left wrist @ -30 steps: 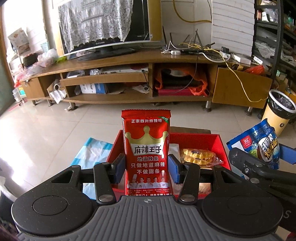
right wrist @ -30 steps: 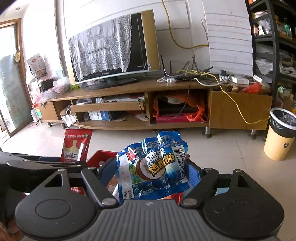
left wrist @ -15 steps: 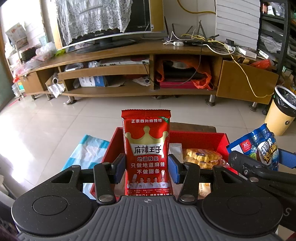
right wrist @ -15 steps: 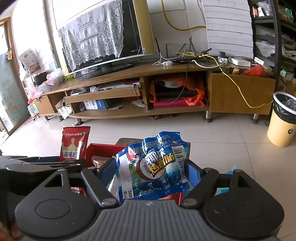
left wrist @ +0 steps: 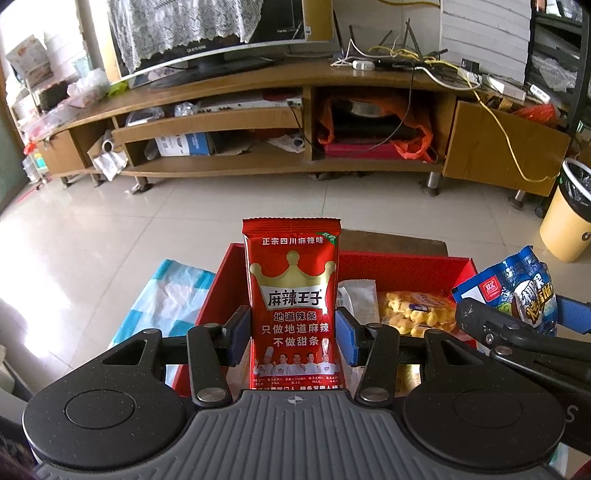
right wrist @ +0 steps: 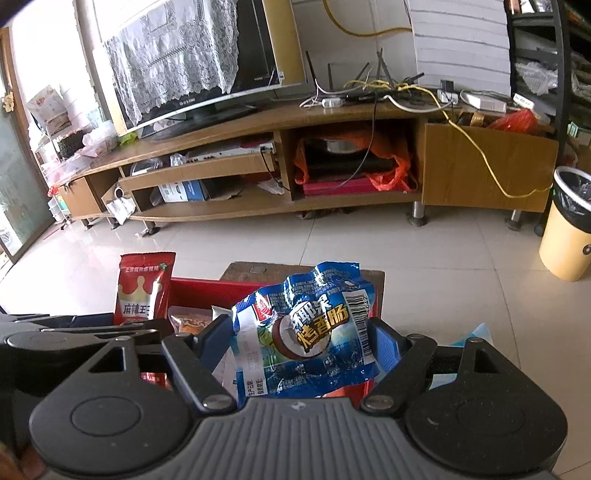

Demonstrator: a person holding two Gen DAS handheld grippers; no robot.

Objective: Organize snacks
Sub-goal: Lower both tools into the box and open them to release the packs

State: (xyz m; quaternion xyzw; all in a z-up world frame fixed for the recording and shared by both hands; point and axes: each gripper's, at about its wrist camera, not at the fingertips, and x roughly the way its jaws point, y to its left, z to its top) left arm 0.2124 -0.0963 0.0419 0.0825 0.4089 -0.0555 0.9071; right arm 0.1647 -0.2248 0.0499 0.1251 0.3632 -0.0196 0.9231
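Snacks are being carried in both tools above a red box [left wrist: 406, 264], which is sitting on a small brown surface [left wrist: 397, 242] over the tiled floor [left wrist: 110, 229]. At the far left, a blue-and-white checked bag [left wrist: 166, 295] is lying just beside the box's left wall. Next, the left tool [left wrist: 291, 334] is clenching a red spicy-strip packet [left wrist: 293, 295] with a gold crown on it; the packet is standing upright between the blue pads [left wrist: 236, 334], which are pressing on its lower edges, and it is hanging over the left part of the box. Inside the box, to the right of that packet, a white wrapper [left wrist: 356, 295] is lying beside a clear bag of yellow puffed snacks [left wrist: 415, 314]. Further right, the right tool [right wrist: 299, 343] is gripping a crumpled blue sausage packet [right wrist: 306, 332], its blue pads [right wrist: 384, 347] squeezing the packet's sides; the packet is tilting a little and hovering over the right part of the box. From the right wrist view, an orange snack bag [right wrist: 188, 321] is showing in the box between the two held packets. Behind everything, a long wooden TV stand [left wrist: 258, 162] is running across the room, bearing a television draped with lace cloth [left wrist: 192, 26], with a yellow waste bin [left wrist: 565, 214] standing on the floor at the far right.
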